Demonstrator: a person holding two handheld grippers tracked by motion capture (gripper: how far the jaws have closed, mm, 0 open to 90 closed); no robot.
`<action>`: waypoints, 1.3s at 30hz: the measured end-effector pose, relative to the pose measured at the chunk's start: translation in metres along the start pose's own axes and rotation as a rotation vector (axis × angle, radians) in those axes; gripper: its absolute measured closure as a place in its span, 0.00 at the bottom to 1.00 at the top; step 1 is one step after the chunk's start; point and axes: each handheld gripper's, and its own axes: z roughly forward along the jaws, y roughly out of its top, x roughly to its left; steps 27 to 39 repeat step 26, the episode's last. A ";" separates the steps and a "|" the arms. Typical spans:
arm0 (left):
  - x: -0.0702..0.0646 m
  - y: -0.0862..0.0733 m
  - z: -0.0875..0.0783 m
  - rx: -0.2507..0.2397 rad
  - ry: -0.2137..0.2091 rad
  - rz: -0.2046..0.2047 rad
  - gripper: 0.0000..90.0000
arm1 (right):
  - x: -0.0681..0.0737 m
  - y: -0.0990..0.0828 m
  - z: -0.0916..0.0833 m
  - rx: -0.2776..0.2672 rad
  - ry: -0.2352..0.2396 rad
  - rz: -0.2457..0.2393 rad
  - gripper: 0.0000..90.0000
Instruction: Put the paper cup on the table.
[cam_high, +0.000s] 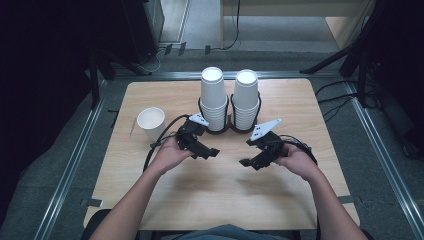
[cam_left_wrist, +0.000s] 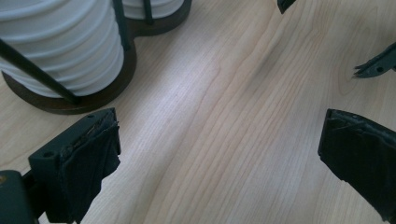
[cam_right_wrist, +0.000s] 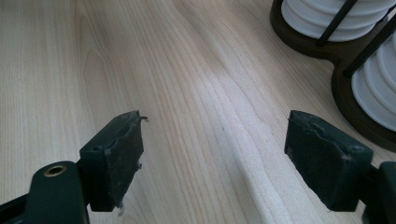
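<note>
On the pale wooden table (cam_high: 220, 200), a dark two-ring cup holder (cam_high: 229, 129) sits toward the far edge at the middle, holding two stacks of white paper cups — one stack (cam_high: 213, 97) left, the other (cam_high: 246, 99) right, side by side. A single white paper cup (cam_high: 151, 122) stands upright to the holder's left, apart from it. Nearer the person, the left gripper (cam_high: 212, 152) and the right gripper (cam_high: 245, 162) hang over bare tabletop before the holder — tips facing each other, apart.

Two tall stacks of white paper cups stand upside down in a dark twin-ring holder (cam_high: 229, 129) at the table's 12 o'clock: left stack (cam_high: 213, 97), right stack (cam_high: 245, 98), just beside each other. A single white cup (cam_high: 151, 122) stands upright, mouth up, at 10 o'clock, apart from the stacks.
</note>
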 end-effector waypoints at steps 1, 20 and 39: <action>-0.001 0.000 0.001 0.003 0.004 0.000 0.00 | 0.000 0.000 0.000 0.001 0.001 0.002 0.22; -0.006 0.000 0.008 0.002 0.004 0.033 0.00 | 0.001 0.002 0.000 -0.002 0.005 -0.006 0.22; -0.004 -0.005 0.014 0.000 0.009 0.034 0.00 | 0.001 0.001 0.001 0.002 0.007 -0.005 0.22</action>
